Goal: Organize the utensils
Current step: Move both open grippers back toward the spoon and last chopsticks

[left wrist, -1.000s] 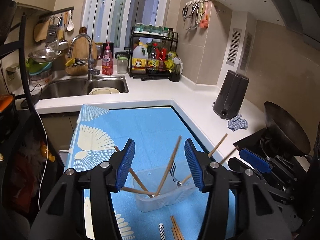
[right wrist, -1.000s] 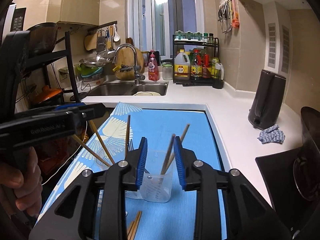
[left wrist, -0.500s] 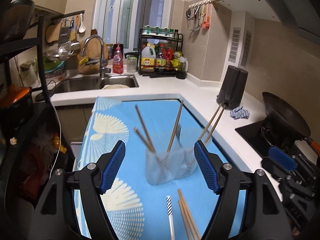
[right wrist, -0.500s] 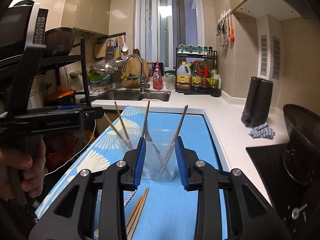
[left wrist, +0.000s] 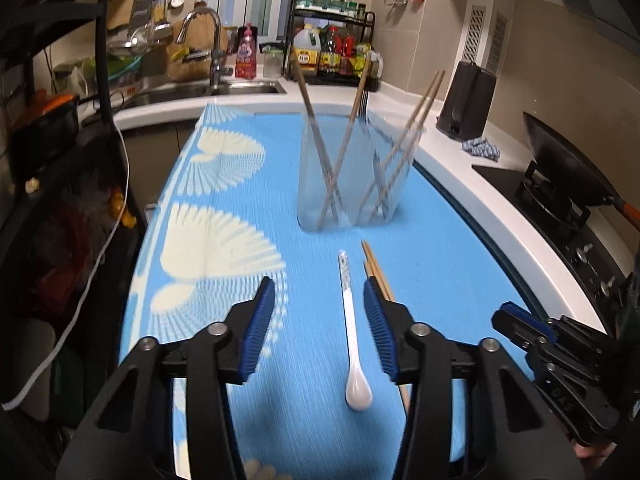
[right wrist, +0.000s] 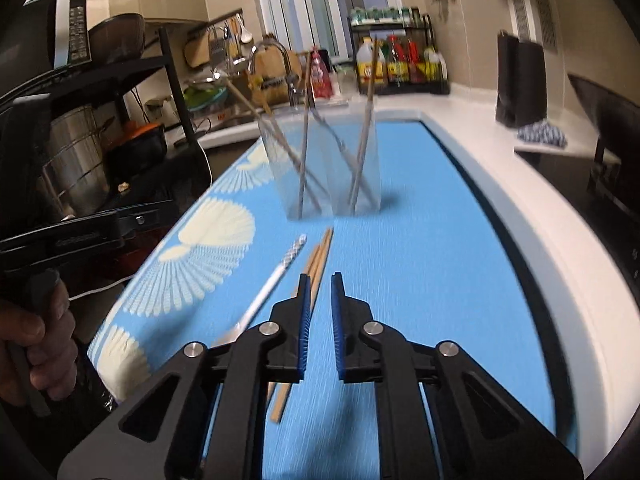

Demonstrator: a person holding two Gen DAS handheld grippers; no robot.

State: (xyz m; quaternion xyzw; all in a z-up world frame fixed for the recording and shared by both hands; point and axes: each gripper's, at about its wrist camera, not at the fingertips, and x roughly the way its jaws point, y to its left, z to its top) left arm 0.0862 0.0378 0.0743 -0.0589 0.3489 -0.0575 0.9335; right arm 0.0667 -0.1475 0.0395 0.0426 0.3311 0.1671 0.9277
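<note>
white spoon between the empty left claw's spread fingers

Plastic, wood and glazed white on a woven-looking mat

The holder is clear, faintly frosted plastic; the chopsticks in it and the loose pair look like matt bare wood. The spoon is glossy white, ceramic-like, with a patterned handle. The mat is matt blue with a fine ribbed texture. Left gripper and right gripper have matt black plastic arms, ridged blue pads and shiny metal pins. The faucet is polished metal, the counter smooth white.
</note>
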